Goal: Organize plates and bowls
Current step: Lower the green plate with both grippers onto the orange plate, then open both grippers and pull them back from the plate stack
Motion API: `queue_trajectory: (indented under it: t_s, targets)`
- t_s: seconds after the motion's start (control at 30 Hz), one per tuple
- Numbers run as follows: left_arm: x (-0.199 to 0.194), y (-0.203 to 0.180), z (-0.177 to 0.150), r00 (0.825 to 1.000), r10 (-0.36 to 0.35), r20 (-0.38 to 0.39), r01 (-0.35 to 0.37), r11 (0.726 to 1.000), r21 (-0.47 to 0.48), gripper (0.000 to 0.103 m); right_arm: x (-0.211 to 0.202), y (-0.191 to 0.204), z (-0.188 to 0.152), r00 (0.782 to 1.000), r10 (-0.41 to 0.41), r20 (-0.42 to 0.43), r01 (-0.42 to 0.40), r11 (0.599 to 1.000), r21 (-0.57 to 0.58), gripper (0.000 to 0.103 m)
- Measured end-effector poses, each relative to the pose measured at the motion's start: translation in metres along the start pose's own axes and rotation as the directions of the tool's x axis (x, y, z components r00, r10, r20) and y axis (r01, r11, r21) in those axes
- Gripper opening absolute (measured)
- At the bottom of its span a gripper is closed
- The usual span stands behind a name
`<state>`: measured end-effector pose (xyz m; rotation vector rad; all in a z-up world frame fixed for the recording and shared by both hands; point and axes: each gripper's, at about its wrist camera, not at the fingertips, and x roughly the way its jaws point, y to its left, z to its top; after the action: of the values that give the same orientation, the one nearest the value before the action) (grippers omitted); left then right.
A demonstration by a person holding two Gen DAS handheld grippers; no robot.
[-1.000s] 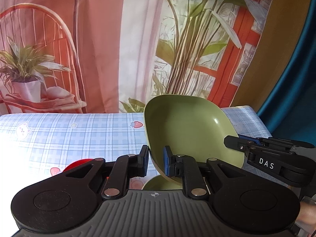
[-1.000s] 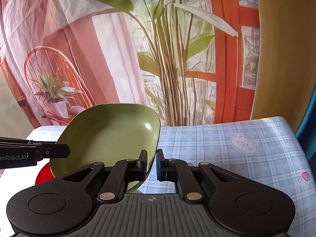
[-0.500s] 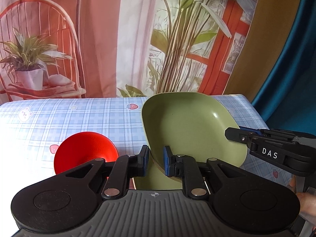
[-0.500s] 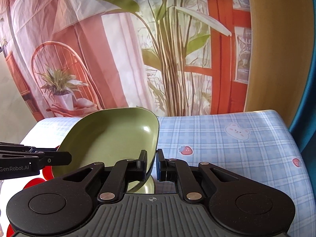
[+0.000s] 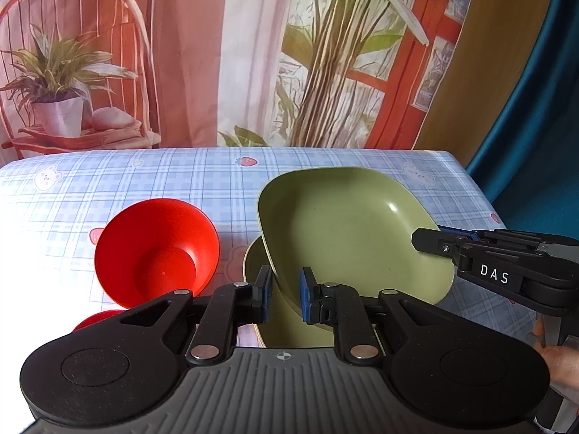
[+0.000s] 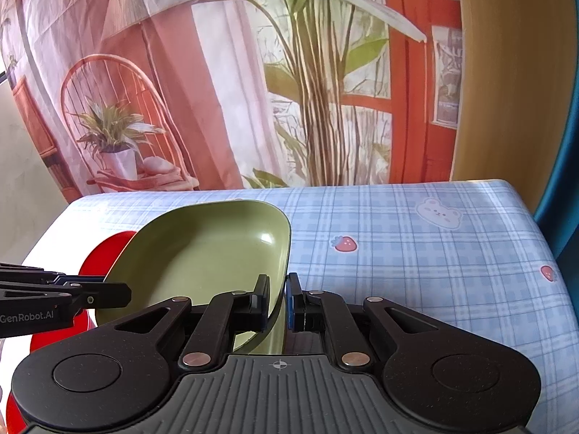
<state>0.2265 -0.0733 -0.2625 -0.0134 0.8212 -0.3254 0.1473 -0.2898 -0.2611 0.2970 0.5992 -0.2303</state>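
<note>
Each gripper is matte black plastic with a ribbed grey base, round side discs, silver pivot screws and blue pads. The left gripper [image 5: 284,298] reads "GenRobot.AI" on its side, the right gripper [image 6: 278,302] "DAS" in white. Bare skin of the right hand [image 5: 559,365] shows beside it.

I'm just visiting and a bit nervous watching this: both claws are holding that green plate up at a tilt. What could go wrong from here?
1. Each claw, left and right, pinches only the rim of the green plate, so it might slip or twist.
2. A second green dish lies directly beneath; dropping could knock them together.
3. The red bowl sits close on the left and might get bumped.
</note>
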Motion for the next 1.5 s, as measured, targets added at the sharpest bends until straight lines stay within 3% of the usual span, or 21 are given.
queue_trajectory:
  t_s: [0.67, 1.5]
  targets:
    - [0.017, 0.003, -0.025, 0.998, 0.041, -0.043, -0.040, 0.999, 0.037, 0.017, 0.020, 0.010, -0.037, 0.997, -0.021, -0.077, 0.018, 0.999, -0.037, 0.010]
    - [0.022, 0.003, -0.029, 0.998, 0.052, -0.032, -0.051, 0.998, 0.047, 0.018, 0.023, 0.019, -0.040, 0.995, -0.081, -0.058, 0.075, 0.992, -0.100, 0.015]
